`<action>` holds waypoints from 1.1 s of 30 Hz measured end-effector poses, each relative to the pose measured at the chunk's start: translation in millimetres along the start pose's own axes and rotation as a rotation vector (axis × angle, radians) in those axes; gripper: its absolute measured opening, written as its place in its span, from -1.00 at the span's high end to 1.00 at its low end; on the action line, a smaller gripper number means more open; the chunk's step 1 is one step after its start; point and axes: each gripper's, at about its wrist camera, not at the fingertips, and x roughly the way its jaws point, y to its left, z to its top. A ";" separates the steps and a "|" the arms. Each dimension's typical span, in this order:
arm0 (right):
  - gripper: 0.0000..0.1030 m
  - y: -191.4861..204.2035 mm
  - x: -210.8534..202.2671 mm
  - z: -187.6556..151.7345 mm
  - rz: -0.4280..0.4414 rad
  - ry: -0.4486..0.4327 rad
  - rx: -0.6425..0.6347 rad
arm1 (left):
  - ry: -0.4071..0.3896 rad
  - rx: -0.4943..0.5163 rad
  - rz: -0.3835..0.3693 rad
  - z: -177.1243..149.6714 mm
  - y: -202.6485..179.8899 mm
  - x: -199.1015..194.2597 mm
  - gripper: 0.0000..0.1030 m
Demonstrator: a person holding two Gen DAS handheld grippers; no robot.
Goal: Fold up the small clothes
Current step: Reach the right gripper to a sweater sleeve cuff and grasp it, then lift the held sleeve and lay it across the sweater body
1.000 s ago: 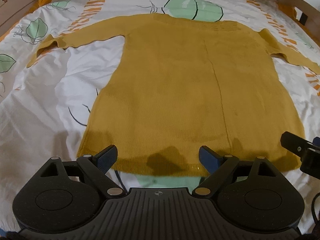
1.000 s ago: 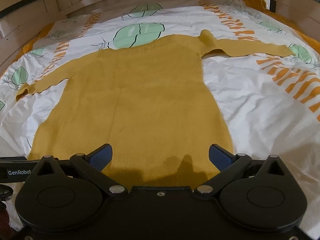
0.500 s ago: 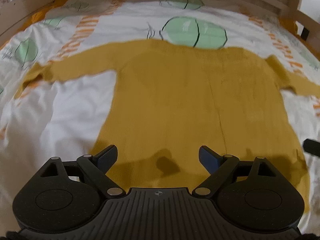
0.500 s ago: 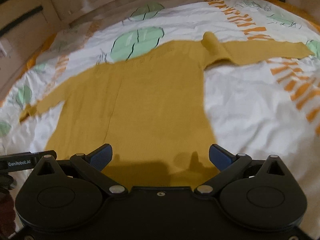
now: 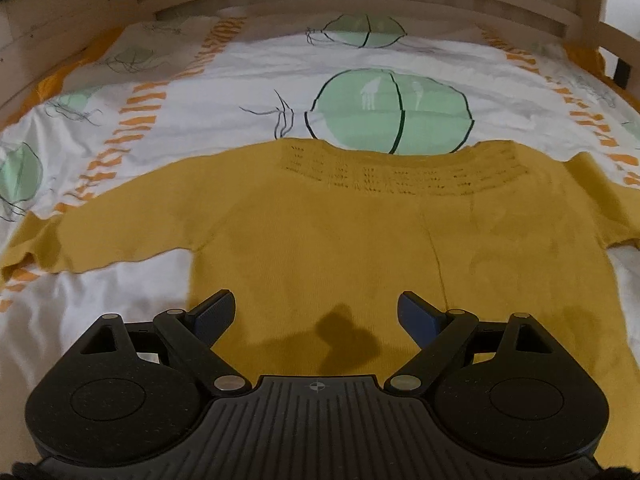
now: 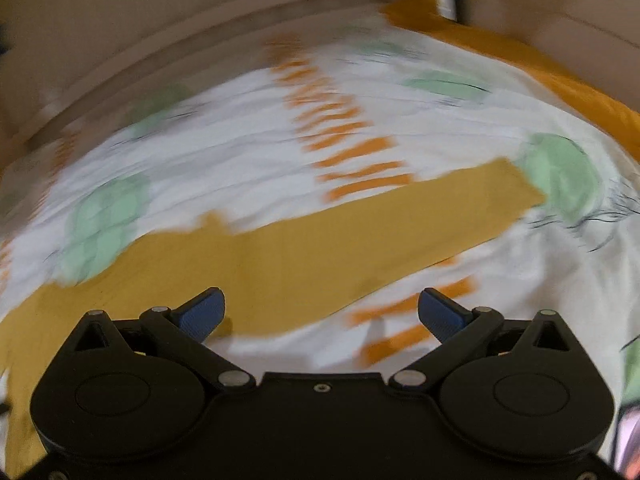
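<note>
My left gripper [image 5: 316, 312] and right gripper [image 6: 320, 312], jaws apart, hover over the mustard sweater [image 5: 340, 248] on a leaf-print bedsheet [image 5: 224, 128]; wooden rails [image 5: 360, 0] beyond.

Both wrist views angled down, close over sweater [image 5: 340, 248].

We see our left gripper [image 5: 316, 312] spread wide above the flat mustard-yellow knitted sweater [image 5: 360, 248], nothing between its blue pads; the white leaf-printed bedsheet [image 5: 240, 92] stretches toward twelve o'clock.
</note>
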 end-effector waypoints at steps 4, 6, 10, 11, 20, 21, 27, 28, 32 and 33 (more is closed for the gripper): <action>-0.98 -54.8 36.2 28.0 -0.139 0.010 0.091 | 0.040 -0.027 -0.024 -1.1 2.7 20.2 -0.72; -0.98 -78.7 50.0 36.4 -0.178 0.001 0.142 | 0.063 -0.029 -0.029 -4.4 2.3 29.5 -0.72; -0.98 -115.4 66.6 38.3 -0.195 -0.016 0.272 | 0.107 -0.010 -0.027 -12.6 -0.1 45.5 -0.73; -0.95 -121.5 69.9 38.5 -0.178 -0.024 0.297 | 0.107 -0.006 -0.025 -14.6 -0.7 47.2 -0.73; 0.75 -133.5 101.0 46.3 -0.128 -0.023 0.396 | 0.082 0.022 -0.029 -18.5 -0.1 50.1 -0.83; 0.75 -133.4 99.7 45.6 -0.129 -0.030 0.410 | 0.079 0.024 -0.032 -19.2 0.4 50.3 -0.83; 0.76 -105.6 64.2 64.5 -0.134 -0.120 0.318 | 0.095 0.020 -0.066 -13.3 3.6 52.2 -0.81; 0.76 -95.9 54.2 71.2 -0.122 -0.137 0.288 | 0.098 0.013 -0.076 -12.1 5.6 51.4 -0.80; 0.76 -34.6 11.2 102.0 -0.028 -0.203 0.135 | 0.096 -0.021 -0.116 -7.7 17.8 43.1 -0.70; 0.76 -17.2 1.9 107.3 0.005 -0.214 0.105 | 0.087 -0.030 -0.120 -6.5 22.1 38.8 -0.70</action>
